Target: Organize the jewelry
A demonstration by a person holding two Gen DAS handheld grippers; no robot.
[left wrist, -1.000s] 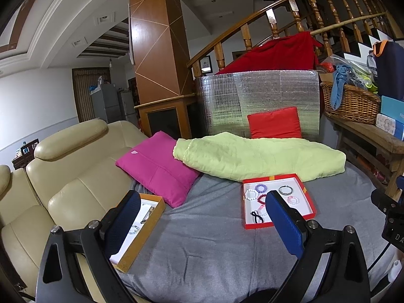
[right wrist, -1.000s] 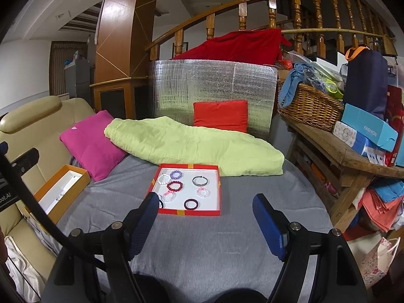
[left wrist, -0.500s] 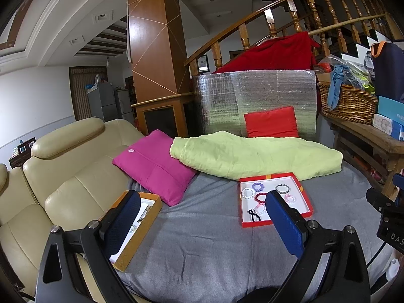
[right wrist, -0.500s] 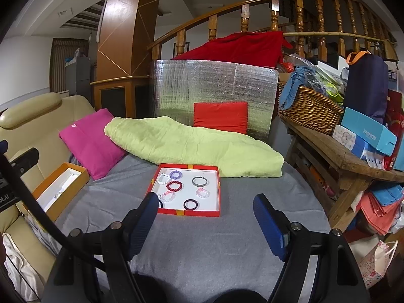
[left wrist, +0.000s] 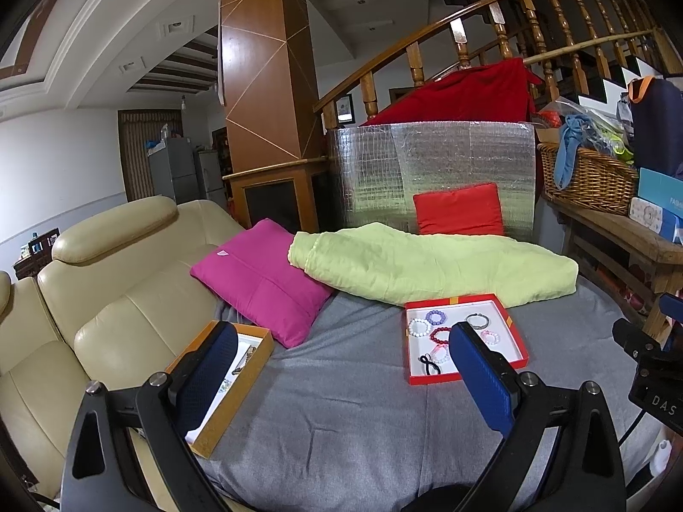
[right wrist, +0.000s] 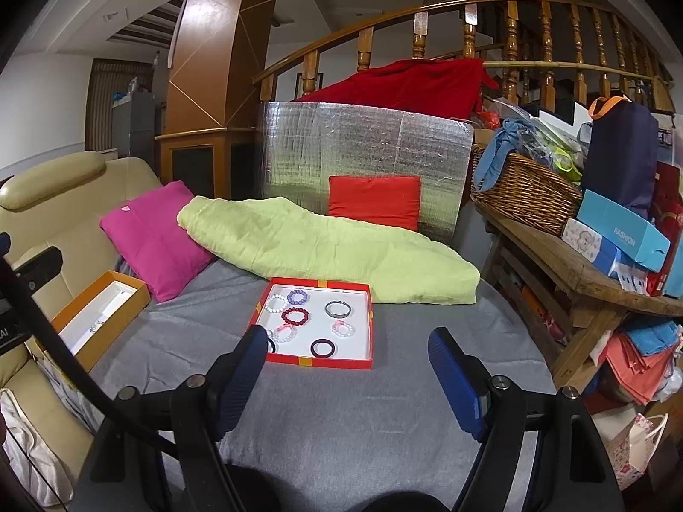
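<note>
A red tray point(right wrist: 370, 324) with a white floor lies on the grey sheet and holds several bracelets, among them a dark red bead bracelet point(right wrist: 295, 315) and a black ring point(right wrist: 323, 347). It also shows in the left wrist view point(left wrist: 516, 343). An orange box point(left wrist: 239, 388) with a white lining sits at the left by the sofa and holds small jewelry; it also shows in the right wrist view point(right wrist: 81, 311). My left gripper point(left wrist: 341, 375) is open and empty above the sheet, between box and tray. My right gripper point(right wrist: 348, 367) is open and empty just before the tray's near edge.
A pink pillow point(left wrist: 260, 281), a green blanket point(left wrist: 427, 262) and a red cushion point(left wrist: 459, 209) lie behind the tray. A beige sofa point(left wrist: 106, 281) stands left. A wooden bench point(right wrist: 567, 264) with a wicker basket point(right wrist: 525, 196) and boxes stands right.
Both grippers have shifted only slightly; the left view has drifted a little so the tray sits marginally further left. Both stay open and empty.
</note>
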